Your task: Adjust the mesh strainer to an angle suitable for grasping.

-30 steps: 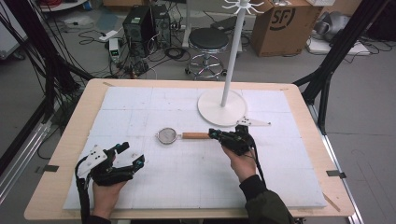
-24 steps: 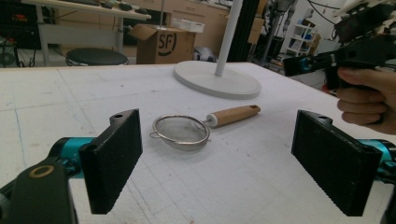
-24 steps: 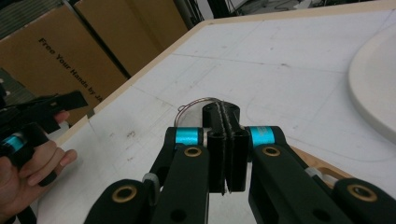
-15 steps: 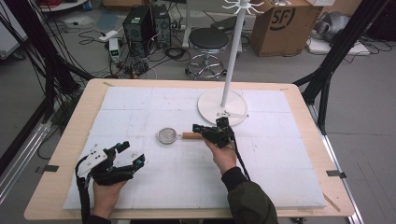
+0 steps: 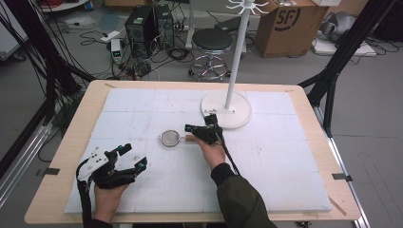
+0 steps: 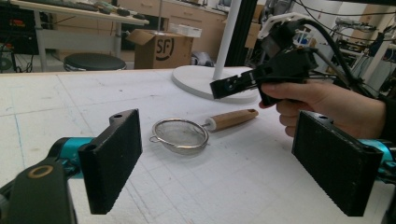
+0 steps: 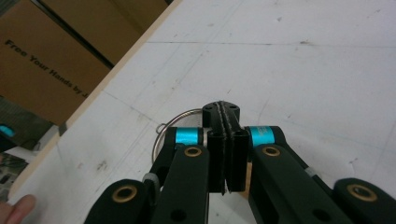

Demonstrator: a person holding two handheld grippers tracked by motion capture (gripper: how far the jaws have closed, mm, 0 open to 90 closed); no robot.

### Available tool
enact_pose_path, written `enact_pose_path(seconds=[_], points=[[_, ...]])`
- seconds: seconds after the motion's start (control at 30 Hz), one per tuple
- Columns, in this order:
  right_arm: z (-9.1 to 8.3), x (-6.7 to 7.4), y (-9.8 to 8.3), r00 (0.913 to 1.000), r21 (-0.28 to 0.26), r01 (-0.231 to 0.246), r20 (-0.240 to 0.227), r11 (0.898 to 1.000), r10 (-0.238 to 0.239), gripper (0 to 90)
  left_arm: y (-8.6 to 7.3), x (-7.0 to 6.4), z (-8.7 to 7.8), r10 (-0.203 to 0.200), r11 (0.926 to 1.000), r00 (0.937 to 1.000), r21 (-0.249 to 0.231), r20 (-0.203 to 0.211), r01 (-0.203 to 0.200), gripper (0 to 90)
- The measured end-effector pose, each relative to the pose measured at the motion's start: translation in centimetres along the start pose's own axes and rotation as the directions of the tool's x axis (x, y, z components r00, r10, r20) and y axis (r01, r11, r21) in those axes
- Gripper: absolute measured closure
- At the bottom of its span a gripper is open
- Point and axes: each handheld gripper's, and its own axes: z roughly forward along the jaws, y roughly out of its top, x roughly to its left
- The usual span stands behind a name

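A small metal mesh strainer [image 5: 169,138] with a wooden handle [image 5: 190,138] lies on the white foam sheet near the table's middle. My right gripper [image 5: 187,128] hovers over that handle, pointing left, its jaws shut with nothing between them. In the left gripper view the right gripper [image 6: 216,88] hangs clearly above the handle [image 6: 232,119], apart from it. In the right gripper view the shut jaws [image 7: 223,113] cover most of the strainer, whose rim [image 7: 173,120] peeks out at the left. My left gripper [image 5: 135,156] rests open at the front left, and the strainer [image 6: 181,135] lies beyond its pads [image 6: 114,158].
A white stand with a round base [image 5: 242,113] and a tall pole [image 5: 236,57] sits just behind my right hand. The table's wooden edge [image 5: 85,109] frames the foam sheet. A stool [image 5: 212,42] and a cardboard box [image 5: 285,23] are on the floor beyond.
My right gripper has moved left and slightly down, from beside the stand's base to over the strainer's handle. It stayed shut. The left gripper has not moved.
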Motion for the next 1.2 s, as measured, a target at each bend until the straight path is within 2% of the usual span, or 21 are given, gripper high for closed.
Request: enact_pose_path(seconds=[0.07,0.23,0.47,0.53,0.6,0.77,0.87,0.9,0.97,1.03,1.07,1.2], points=[[0.5,-0.3,0.0,0.9997,0.0,-0.022,0.012,1.0,0.022,89.7,0.0,0.0,0.0,-0.001,1.0,1.0,0.001,0.005,0.001,16.5],[1.2,-1.4,-0.4,0.9971,0.037,-0.044,0.064,0.998,0.042,89.8,0.0,0.0,0.0,-0.004,1.0,1.0,-0.002,0.004,0.004,16.5],[1.6,-1.7,-0.6,0.9957,0.063,-0.063,0.072,0.996,0.058,89.8,0.0,-0.1,0.1,0.0,1.0,1.0,0.004,0.006,0.0,16.5],[1.9,-1.7,-0.5,0.9947,0.104,-0.086,0.066,0.991,0.079,89.8,0.0,-0.1,0.1,0.0,1.0,0.9999,0.008,0.011,0.0,16.5],[2.1,-1.7,-0.5,0.9948,0.104,-0.078,0.074,0.991,0.07,89.8,0.0,-0.2,0.1,-0.002,1.0,0.9999,0.007,0.01,0.002,16.5],[2.1,-1.8,-0.5,0.9941,0.112,-0.091,0.068,0.989,0.084,89.8,0.0,-0.2,-0.1,0.003,1.0,1.0,0.007,0.009,-0.003,16.6],[2.2,-1.6,-0.6,0.9944,0.131,-0.09,0.067,0.987,0.082,89.9,0.0,-0.3,-0.1,0.003,1.0,1.0,0.007,0.007,-0.003,16.6],[2.3,-1.6,-0.6,0.9943,0.153,-0.098,0.056,0.983,0.091,90.0,0.0,-0.3,-0.1,0.003,1.0,1.0,0.007,0.007,-0.003,16.6],[2.5,-1.5,-0.7,0.9948,0.168,-0.09,0.062,0.982,0.081,90.0,0.0,-0.3,-0.1,0.006,1.0,0.9999,0.005,0.009,-0.006,16.6],[2.7,-0.7,-0.9,0.9969,0.206,-0.042,0.074,0.978,0.027,90.0,0.0,-0.3,-0.2,0.005,1.0,0.9999,0.006,0.01,-0.005,16.6],[2.7,-0.5,-1.0,0.9968,0.212,-0.033,0.078,0.977,0.017,90.0,0.0,-0.4,-0.1,0.005,1.0,0.9999,0.007,0.01,-0.005,16.6],[2.8,0.1,-1.4,0.9977,0.225,-0.042,0.062,0.973,0.029,90.0,0.0,-0.4,-0.2,0.006,1.0,0.9999,0.006,0.012,-0.006,16.6]])
